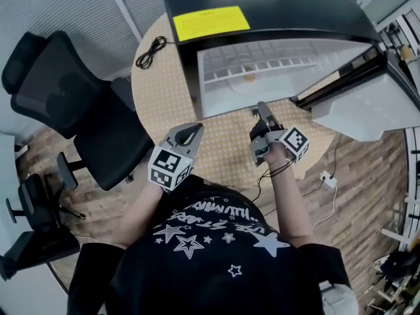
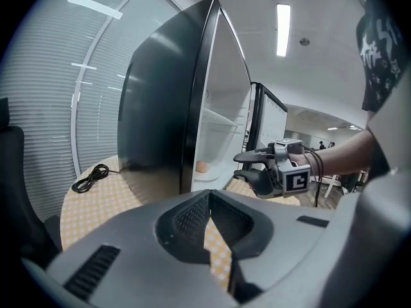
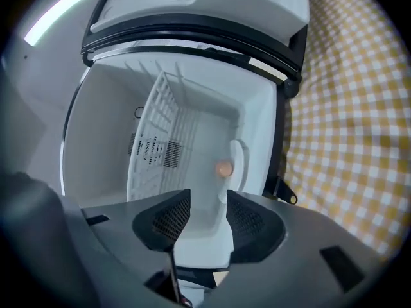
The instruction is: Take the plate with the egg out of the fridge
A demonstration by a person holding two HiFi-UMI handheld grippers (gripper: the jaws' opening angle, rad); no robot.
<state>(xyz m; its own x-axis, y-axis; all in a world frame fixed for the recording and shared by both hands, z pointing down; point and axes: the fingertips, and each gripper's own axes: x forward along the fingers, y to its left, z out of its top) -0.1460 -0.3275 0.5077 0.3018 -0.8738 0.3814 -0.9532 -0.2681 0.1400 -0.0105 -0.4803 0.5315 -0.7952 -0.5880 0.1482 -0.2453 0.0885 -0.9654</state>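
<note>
Black mini-fridge (image 1: 275,5) is left open, white plate (image 3: 239,159) with brown egg (image 3: 223,167) inside. Right gripper (image 3: 209,204) is spread and aimed at the plate; left gripper (image 2: 209,197) is pressed together. Next, judged: plate rim to be pinched.

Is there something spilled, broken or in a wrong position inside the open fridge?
Nothing stands out. The egg looks whole and sits on its plate inside the open fridge, and no spill shows.

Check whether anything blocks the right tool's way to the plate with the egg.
Nothing visible does. The fridge door stands open, and the right tool, open and empty, points at the plate holding the egg inside.
</note>
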